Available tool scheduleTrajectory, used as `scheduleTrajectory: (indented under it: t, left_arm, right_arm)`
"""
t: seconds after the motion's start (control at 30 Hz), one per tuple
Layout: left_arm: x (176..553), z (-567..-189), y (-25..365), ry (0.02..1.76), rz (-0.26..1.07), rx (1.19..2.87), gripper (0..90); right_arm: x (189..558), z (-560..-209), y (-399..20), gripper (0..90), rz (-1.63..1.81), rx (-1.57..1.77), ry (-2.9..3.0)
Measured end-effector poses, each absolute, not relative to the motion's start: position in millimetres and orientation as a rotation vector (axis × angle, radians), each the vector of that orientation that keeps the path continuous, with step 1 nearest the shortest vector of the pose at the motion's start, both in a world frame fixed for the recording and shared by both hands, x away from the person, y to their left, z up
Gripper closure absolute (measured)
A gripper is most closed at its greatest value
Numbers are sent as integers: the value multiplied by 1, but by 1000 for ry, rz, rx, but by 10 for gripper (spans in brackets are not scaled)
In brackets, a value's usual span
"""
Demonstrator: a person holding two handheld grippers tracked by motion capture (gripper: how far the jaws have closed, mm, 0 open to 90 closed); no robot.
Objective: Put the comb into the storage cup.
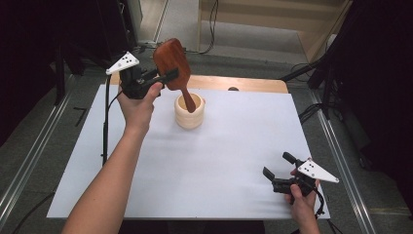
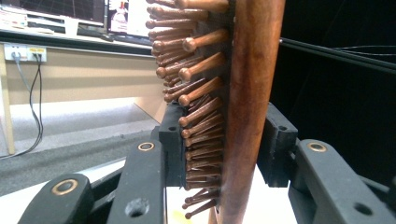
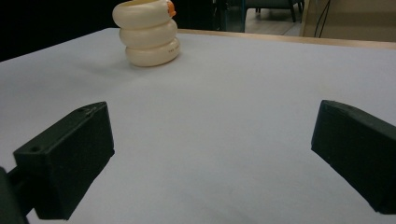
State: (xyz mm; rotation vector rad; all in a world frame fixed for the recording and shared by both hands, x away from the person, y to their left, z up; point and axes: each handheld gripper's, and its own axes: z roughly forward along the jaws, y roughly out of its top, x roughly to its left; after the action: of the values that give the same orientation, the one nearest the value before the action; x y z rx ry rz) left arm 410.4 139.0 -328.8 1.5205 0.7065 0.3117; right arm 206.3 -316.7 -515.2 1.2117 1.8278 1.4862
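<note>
We see the left gripper [image 1: 168, 77] pinching the wooden hairbrush [image 1: 171, 57] steeply tilted, its handle in the cream holder [image 1: 189, 117], right gripper [image 1: 276, 171] spread, well apart.

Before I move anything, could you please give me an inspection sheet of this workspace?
Surface: white table, bare except for the holder.
Job's things: wooden hairbrush, handle end down in the cream ribbed holder.
Clutter: nothing seen.
Grippers: left gripper shut on the hairbrush head, bristles against one jaw; right gripper open, low at the near right corner.
Cables: one trails from the left gripper.
Surroundings: grey floor, dark curtains.
</note>
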Motion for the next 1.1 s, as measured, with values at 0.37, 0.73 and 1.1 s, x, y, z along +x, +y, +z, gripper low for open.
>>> scheduleTrajectory:
  t: [0.37,0.73,1.1]
  left_arm:
    - [420,-328,134,717,322,1513,605]
    - [427,-328,133,738,342,1497,605]
    - [434,-337,130,774,374,1517,605]
  right_arm:
    - [206,-515,-317,0,1490,1214,1819]
    - [207,-515,-317,0,1495,1213,1814]
    - [207,-516,-318,0,1505,1217,1812]
